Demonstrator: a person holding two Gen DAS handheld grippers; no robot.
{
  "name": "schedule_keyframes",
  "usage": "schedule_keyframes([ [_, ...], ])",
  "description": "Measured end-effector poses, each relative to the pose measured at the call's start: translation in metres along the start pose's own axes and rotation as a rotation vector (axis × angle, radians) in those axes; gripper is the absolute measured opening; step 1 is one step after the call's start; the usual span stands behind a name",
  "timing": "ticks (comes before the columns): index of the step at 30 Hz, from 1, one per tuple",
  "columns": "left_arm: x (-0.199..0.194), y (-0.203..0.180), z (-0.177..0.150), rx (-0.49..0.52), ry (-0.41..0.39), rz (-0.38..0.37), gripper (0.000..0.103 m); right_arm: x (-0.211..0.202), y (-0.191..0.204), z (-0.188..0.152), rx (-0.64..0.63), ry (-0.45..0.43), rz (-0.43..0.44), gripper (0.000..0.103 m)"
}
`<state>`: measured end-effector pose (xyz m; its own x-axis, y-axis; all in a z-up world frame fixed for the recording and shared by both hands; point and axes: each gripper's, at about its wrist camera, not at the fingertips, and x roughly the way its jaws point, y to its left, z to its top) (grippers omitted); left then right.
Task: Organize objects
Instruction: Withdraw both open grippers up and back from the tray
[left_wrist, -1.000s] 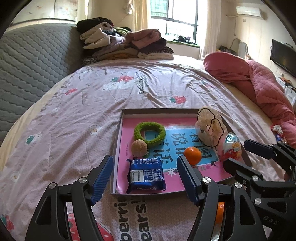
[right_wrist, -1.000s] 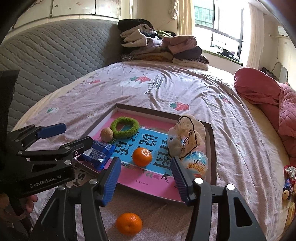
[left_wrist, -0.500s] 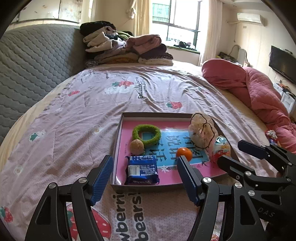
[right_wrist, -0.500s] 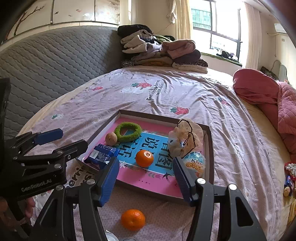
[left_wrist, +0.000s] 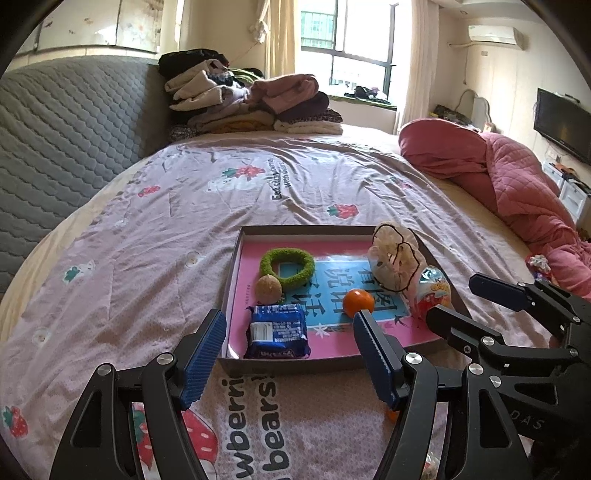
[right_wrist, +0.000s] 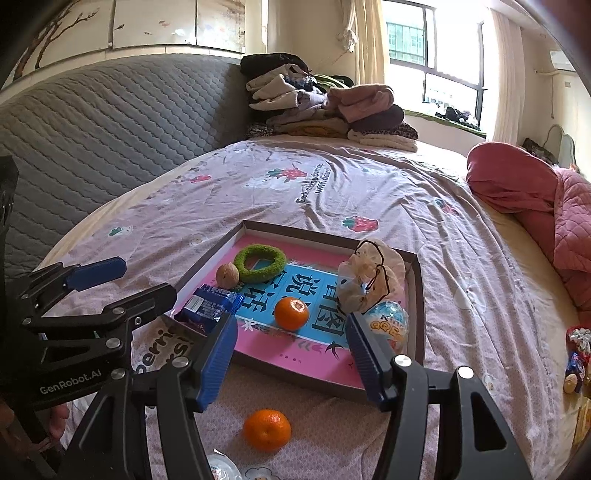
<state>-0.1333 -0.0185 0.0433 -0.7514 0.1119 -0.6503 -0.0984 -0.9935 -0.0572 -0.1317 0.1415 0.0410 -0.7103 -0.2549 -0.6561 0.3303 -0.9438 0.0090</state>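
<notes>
Tilting downward over the tray (right_wrist: 415, 295), left tongs (left_wrist: 290, 341) wide, right tongs (right_wrist: 291, 345) (both empty) just opening.

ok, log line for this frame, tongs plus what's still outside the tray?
left tongs: open, empty | right tongs: opening, empty | tray: one tangerine inside | loose: tangerine on bedsheet

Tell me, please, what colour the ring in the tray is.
Green; the ring shows best in the right wrist view.

open left tongs (left_wrist: 290, 354) above tray (left_wrist: 295, 363) of snacks
</notes>
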Motion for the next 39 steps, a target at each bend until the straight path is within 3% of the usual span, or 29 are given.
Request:
schedule_keyframes([
  [39,-0.03,-0.02,-0.03,0.028,0.013,-0.043,0.077,-0.026,-0.009,-0.019,0.007,-0.036,-0.012,0.065],
])
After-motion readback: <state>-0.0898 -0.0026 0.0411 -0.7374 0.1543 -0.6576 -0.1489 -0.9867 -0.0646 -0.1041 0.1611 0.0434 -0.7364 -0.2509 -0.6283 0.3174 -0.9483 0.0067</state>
